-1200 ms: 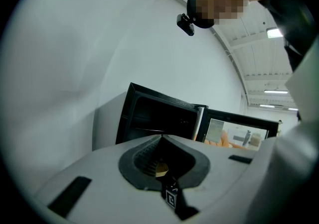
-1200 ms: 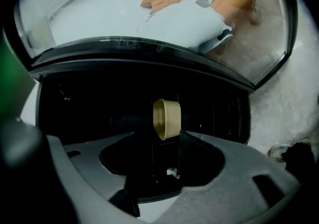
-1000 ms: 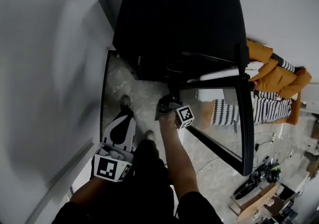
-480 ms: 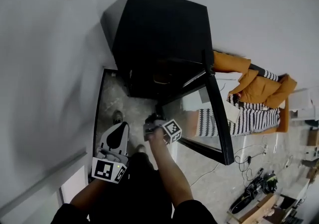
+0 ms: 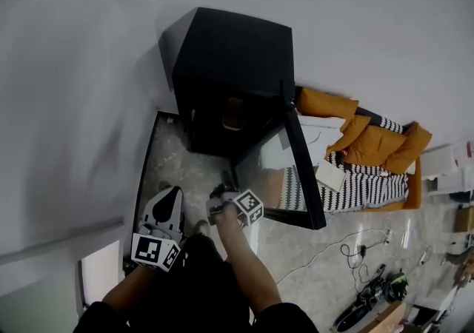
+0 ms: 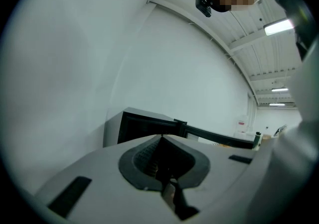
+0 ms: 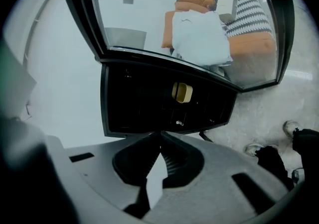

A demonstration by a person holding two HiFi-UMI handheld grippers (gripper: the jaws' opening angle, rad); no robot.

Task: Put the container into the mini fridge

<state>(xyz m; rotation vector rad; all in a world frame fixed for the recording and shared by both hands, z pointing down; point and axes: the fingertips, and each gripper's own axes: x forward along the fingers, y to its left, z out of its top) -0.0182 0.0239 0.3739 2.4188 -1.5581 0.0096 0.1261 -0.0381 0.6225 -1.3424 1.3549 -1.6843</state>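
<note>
Right hand-held gripper [image 7: 160, 134] has its jaws pressed together with nothing between them. The left hand-held gripper [image 6: 160, 137] is likewise closed and empty, and its tips point up toward the top of the mini fridge [image 5: 229, 50].

Straight ahead of the right hand-held gripper's tips, and well apart from them, the container [image 7: 182, 92] sits inside the fridge's dark cavity. It is small and pale yellow, squarish with rounded corners. Finer detail is too small to read, and I cannot tell which shelf carries it.

The mini fridge is a black box with sharp top corners, and its front is open toward both hand-held grippers. Its glass door [image 5: 285, 165] is swung wide. In the head view it lies ahead and to the right of the right hand-held gripper, with its black frame edge passing near that gripper's side. Bare mottled grey floor [image 5: 178, 154] lies between the closed tips and the fridge opening. A plain wall [image 5: 74, 102] runs along the left of the left hand-held gripper. Beyond the door, on the far right, stands an orange sofa [image 5: 370, 132].
</note>
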